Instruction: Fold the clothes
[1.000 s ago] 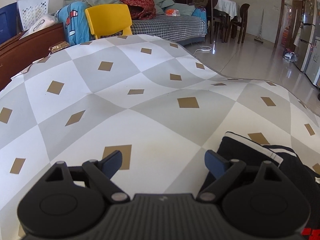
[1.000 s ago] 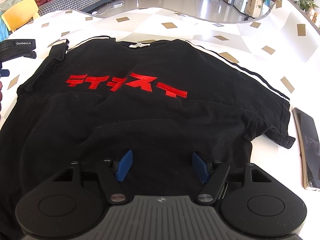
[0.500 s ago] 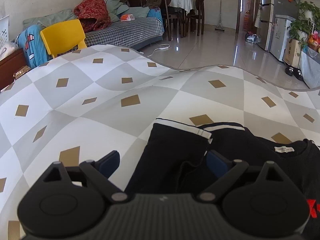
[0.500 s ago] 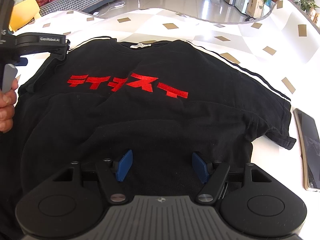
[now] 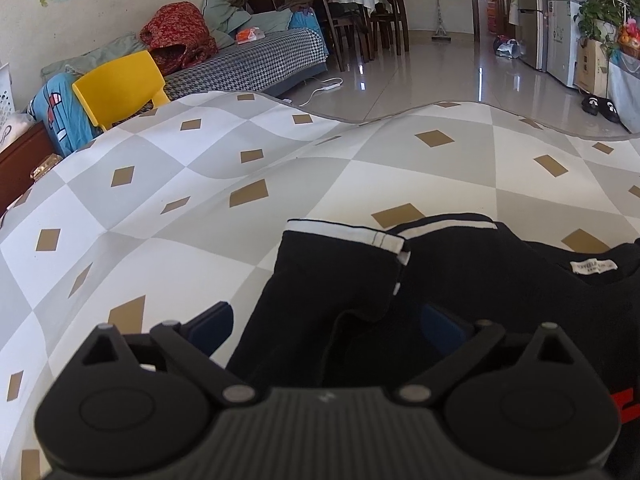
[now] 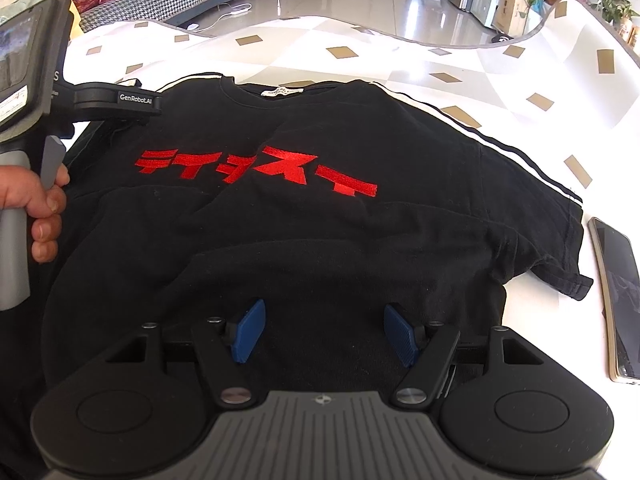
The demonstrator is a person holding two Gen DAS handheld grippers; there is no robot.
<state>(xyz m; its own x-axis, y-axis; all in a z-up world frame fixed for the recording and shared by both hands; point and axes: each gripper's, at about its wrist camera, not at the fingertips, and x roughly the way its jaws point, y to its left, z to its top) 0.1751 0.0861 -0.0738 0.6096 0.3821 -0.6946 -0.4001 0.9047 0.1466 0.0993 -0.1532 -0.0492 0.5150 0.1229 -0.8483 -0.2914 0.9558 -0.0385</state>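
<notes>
A black T-shirt (image 6: 320,200) with red lettering is lying face up and fairly flat on the checked tablecloth (image 5: 200,168), collar away from the person, and the step in hand looks like taking the sleeve (image 5: 332,272) on the person's left for a first inward fold. The left gripper (image 5: 326,322) is standing with its jaws spread wide over that sleeve, one blue pad just off the cloth and the other over the black fabric, neither pressing yet; to do it well, it should be going down near the white-striped cuff (image 5: 348,232) and pinching both layers, not just the top one (a single layer would drag and wrinkle). The right gripper (image 6: 324,336) is hovering spread above the lower body of the shirt, gripping nothing, and could be pinning the hem. A phone (image 6: 618,304) is lying just beside the other sleeve, worth avoiding. The hem itself is hiding behind the right gripper's body, and whether the left pads are touching cloth is hard to tell.
</notes>
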